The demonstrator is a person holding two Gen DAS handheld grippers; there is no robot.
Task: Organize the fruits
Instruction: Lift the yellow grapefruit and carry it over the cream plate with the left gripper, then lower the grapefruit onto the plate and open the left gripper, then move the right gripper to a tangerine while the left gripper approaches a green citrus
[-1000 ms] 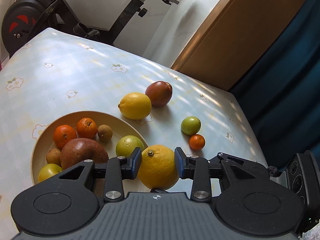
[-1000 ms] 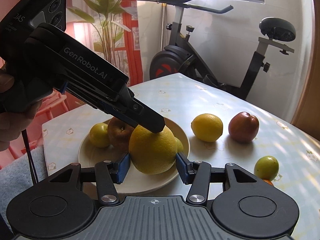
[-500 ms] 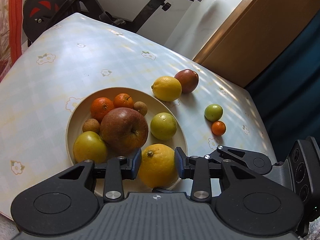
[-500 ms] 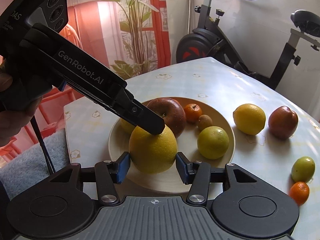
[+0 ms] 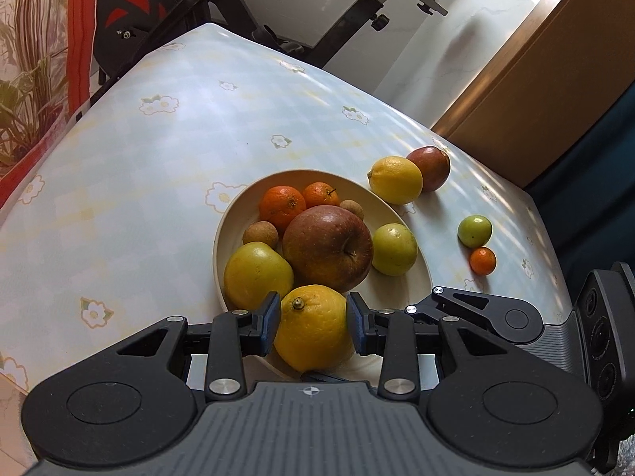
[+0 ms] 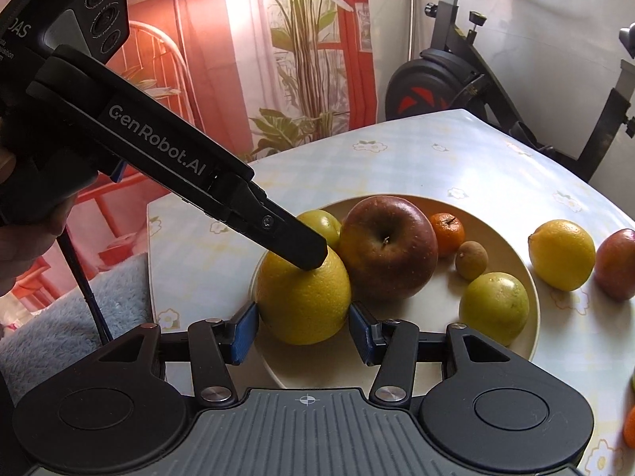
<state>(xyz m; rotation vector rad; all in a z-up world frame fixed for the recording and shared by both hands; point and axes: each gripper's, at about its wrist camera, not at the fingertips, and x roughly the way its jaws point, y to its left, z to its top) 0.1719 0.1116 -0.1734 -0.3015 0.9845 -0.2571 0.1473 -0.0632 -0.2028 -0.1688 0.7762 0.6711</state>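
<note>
Big yellow orange (image 5: 313, 327) poised over the near rim of the bowl (image 5: 234, 218), pinched from two sides.

Sits dead centre between the left gripper (image 5: 311, 327) pads, stem end up, roundish with no real long axis; left fingers closed narrow on its flanks. Right gripper (image 6: 303, 327) flanks it too, pads looking just touching, hard to tell whether gripping. Red apple (image 5: 327, 252) touching at 12 o'clock, so release looks best straight down. In the bowl: one apple, two mandarins, two small brown fruits, two yellow-green fruits. Out on the table (image 5: 158, 150), 1 to 2 o'clock: one lemon (image 5: 395, 180), one reddish fruit, one green fruit, one tiny orange.
</note>
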